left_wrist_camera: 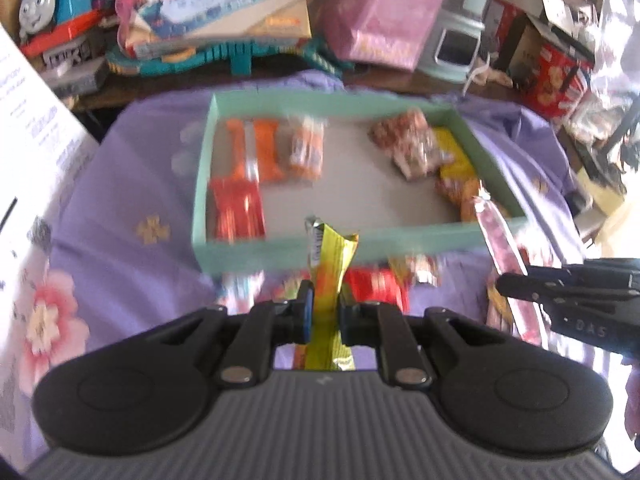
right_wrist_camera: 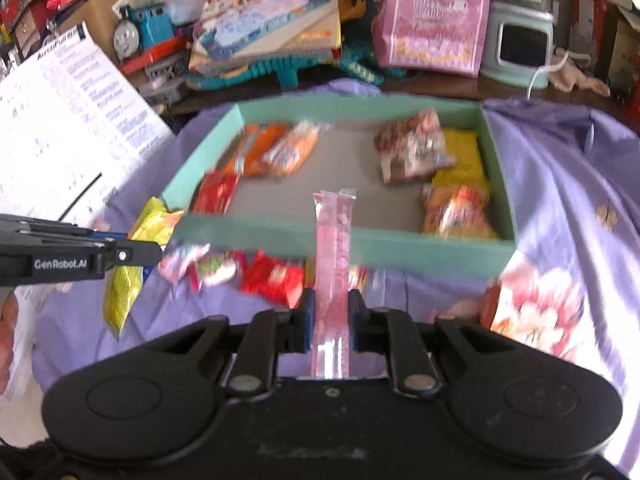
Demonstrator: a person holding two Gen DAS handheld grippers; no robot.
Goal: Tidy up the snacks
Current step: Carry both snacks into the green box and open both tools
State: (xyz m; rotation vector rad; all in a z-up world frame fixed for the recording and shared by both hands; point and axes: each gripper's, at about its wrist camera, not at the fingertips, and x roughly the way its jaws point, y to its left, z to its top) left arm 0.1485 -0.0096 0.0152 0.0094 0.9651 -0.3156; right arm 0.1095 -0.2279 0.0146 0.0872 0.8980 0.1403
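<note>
Left gripper (left_wrist_camera: 323, 312) clamps yellow snack packet (left_wrist_camera: 330, 264); right gripper (right_wrist_camera: 331, 316) clamps pink jelly stick (right_wrist_camera: 334, 240). Risk: limp ends snag near wall of teal tray (right_wrist_camera: 280, 236) ahead, slipping from grip.

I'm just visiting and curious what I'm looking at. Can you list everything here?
Tray: one, mint green, on the purple cloth.
Orange packets: about three, tray's left side.
Red packet: one, tray's front left.
Brown-red packet: one, tray's right side.
Yellow packets: about two, tray's right edge.
Loose snacks: several, mostly red, on cloth before the tray.
Cloth: one, purple, floral.
Toy train: one, blue, behind.
Pink bag: one, behind.
Left fingers: shut on yellow wrapper.
Right fingers: shut on pink stick.
</note>
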